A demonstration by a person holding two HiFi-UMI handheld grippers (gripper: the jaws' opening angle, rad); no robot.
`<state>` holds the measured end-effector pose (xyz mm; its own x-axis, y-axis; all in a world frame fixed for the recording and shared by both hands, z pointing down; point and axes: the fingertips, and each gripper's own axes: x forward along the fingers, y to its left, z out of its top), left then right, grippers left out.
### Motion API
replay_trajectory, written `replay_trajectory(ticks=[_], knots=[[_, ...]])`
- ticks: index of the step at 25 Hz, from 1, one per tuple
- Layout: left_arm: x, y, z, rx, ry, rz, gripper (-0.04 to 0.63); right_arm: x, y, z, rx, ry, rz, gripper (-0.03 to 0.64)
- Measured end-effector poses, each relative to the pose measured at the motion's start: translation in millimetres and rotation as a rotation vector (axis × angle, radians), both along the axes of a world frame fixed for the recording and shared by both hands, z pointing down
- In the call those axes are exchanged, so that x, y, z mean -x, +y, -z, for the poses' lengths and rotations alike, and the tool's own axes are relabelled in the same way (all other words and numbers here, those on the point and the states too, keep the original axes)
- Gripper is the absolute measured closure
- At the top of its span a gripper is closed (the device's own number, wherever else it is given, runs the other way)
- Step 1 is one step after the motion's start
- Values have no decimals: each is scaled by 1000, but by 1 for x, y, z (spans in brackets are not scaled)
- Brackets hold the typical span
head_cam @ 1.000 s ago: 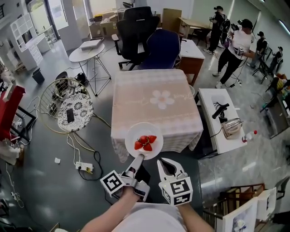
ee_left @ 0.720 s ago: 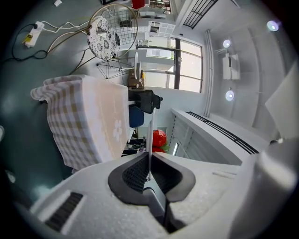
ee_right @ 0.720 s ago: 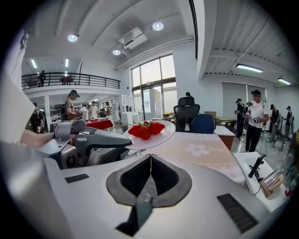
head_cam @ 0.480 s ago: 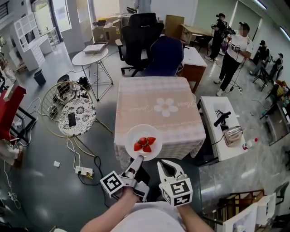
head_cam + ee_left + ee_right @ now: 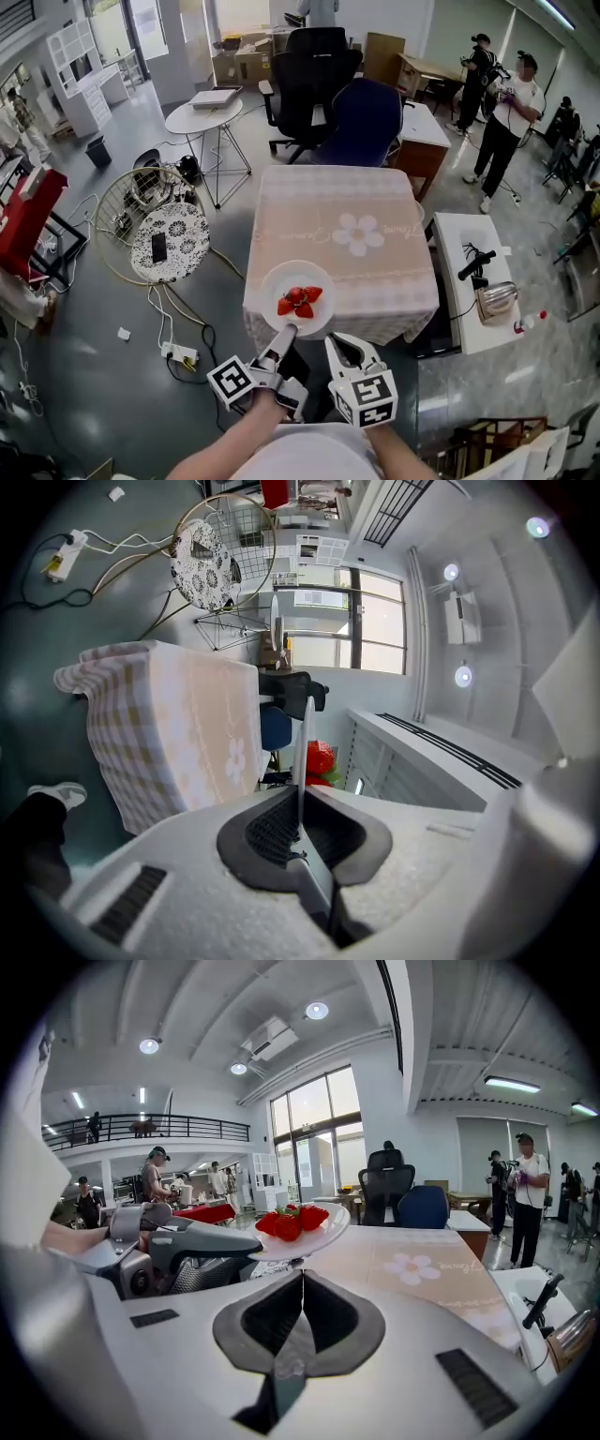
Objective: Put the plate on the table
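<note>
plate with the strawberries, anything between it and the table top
Nothing visible. The plate, held at its rim by the left hand-held gripper, hangs at the near edge of the table, whose top is bare.

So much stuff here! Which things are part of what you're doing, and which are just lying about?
In the job: plate with strawberries, its rim clamped by the left gripper; the table ahead.
Lying about: right gripper, shut and empty; chairs; white side table; patterned side table; power strip.
</note>
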<state>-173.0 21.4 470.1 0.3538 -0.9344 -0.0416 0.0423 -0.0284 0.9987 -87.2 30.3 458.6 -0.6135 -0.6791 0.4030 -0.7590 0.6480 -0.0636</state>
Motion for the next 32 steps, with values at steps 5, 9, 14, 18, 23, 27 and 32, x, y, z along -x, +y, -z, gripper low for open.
replay_trajectory(ticks=[5, 9, 14, 18, 23, 27, 32], knots=[[-5, -31, -9, 25, -4, 25, 578, -8, -34, -10, 27, -2, 18, 614], [-14, -57, -14, 46, -7, 37, 578, -20, -62, -14, 55, -7, 23, 614], [-24, -89, -24, 67, -16, 48, 578, -31, -98, -22, 71, -11, 35, 614], [-33, -113, -33, 88, -37, 53, 578, -38, -127, -25, 80, -28, 52, 614], [-48, -143, -42, 99, -46, 43, 578, -53, -163, -25, 87, -44, 69, 614], [-59, -165, -49, 111, -60, 33, 578, -61, -189, -28, 95, -64, 79, 614], [-71, -190, -55, 124, -57, 38, 578, -69, -215, -32, 104, -86, 98, 614]])
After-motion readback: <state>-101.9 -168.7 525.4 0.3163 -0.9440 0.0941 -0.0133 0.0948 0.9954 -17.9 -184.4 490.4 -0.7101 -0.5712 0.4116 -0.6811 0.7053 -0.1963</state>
